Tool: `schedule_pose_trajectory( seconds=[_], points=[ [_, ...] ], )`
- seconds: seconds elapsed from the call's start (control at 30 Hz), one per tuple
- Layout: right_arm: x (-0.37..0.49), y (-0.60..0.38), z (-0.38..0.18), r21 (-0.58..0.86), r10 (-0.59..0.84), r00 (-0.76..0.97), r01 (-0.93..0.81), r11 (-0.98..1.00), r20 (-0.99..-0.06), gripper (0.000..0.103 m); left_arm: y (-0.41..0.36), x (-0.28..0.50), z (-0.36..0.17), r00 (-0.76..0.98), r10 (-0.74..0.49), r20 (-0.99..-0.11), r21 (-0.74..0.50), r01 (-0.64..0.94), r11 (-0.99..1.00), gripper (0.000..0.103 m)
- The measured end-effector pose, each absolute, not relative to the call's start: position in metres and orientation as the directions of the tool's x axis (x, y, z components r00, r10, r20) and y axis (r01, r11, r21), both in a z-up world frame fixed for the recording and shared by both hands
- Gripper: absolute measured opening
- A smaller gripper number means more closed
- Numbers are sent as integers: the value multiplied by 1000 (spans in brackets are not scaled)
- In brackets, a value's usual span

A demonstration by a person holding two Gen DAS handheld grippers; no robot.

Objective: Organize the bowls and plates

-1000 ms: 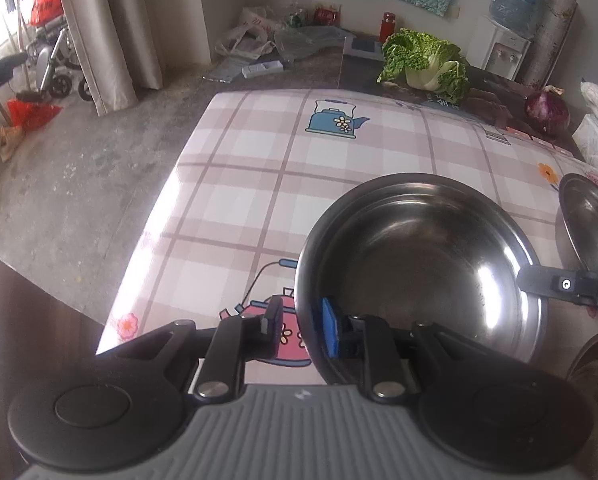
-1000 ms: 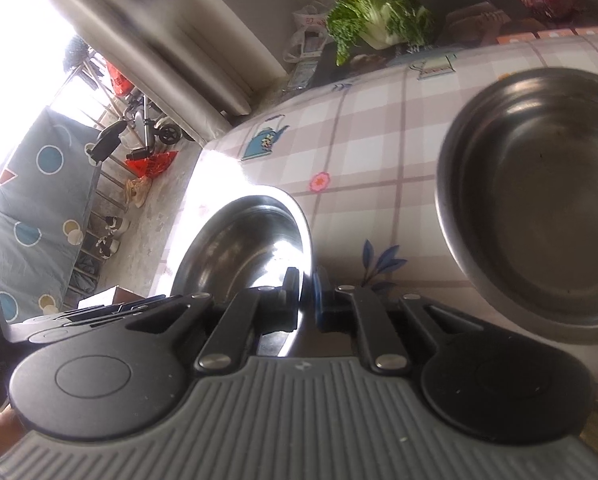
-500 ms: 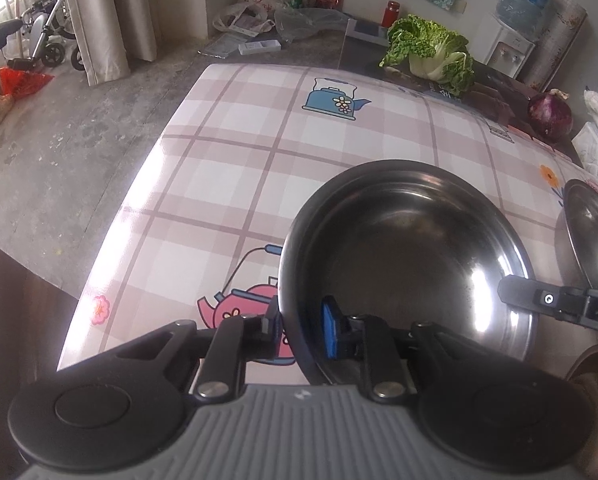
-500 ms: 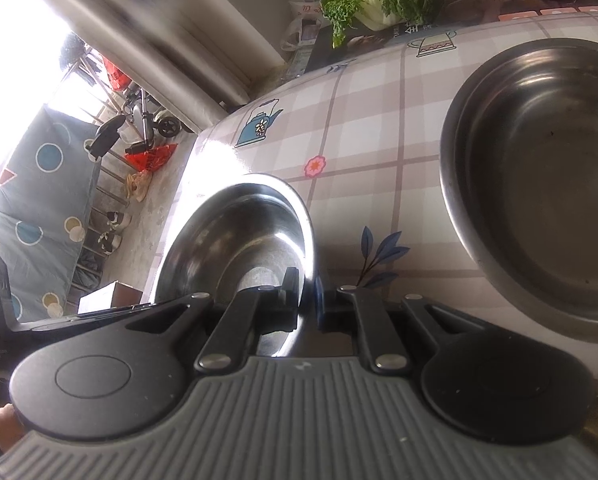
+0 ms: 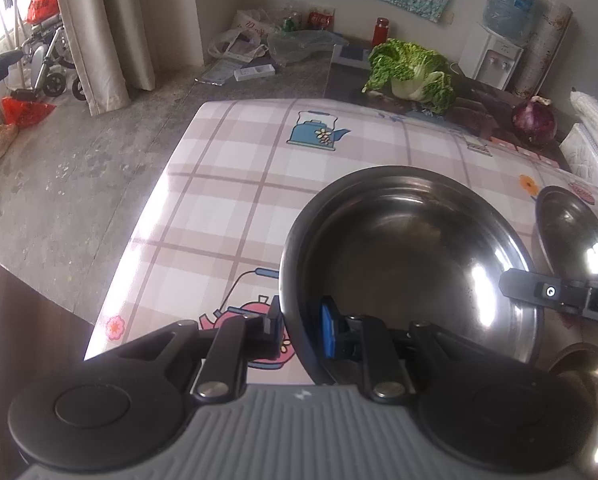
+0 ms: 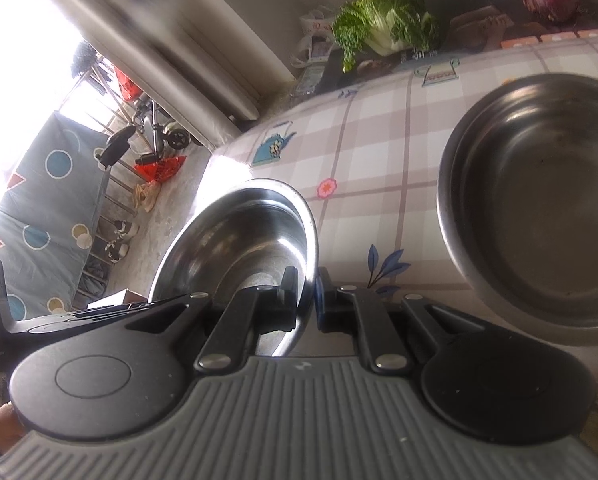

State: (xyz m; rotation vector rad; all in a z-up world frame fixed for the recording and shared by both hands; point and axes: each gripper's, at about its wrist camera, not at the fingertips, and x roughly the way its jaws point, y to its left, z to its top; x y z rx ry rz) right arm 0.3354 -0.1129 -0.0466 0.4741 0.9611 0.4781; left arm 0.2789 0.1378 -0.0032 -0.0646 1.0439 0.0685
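You had both tongs clamped on one steel bowl [image 5: 411,256]: the left tongs [image 5: 301,328] pinched its near rim at the lower centre of the left view, one pad outside the wall and the blue pad inside, while the right tongs [image 6: 307,296] were shut tight on the opposite rim, low in the middle of the right view. The bowl sat in the lower right of the left view, over the checked bench [image 5: 227,184]; whether it had cleared the cloth I could not tell. It looked like the carrying step, with a second, wider bowl [image 6: 539,208] waiting at the right of the right view. Your next move likely called for bringing the held bowl across and nesting it there, both hands level. The bowl faced mouth-up, slightly tilted; being round, it had no long axis.
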Motion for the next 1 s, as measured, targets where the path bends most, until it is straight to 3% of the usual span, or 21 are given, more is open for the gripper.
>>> schedule_pose_trajectory(
  seconds=[0.53, 1.0],
  points=[
    [305, -234, 3, 571, 507, 616, -111, 813, -602, 8, 17, 283, 46, 566, -39, -823, -4, 62, 998, 20],
    [320, -317, -36, 524, 384, 648, 26, 852, -657, 10, -66, 332, -12, 460, -105, -881, -39, 152, 988, 20]
  ],
)
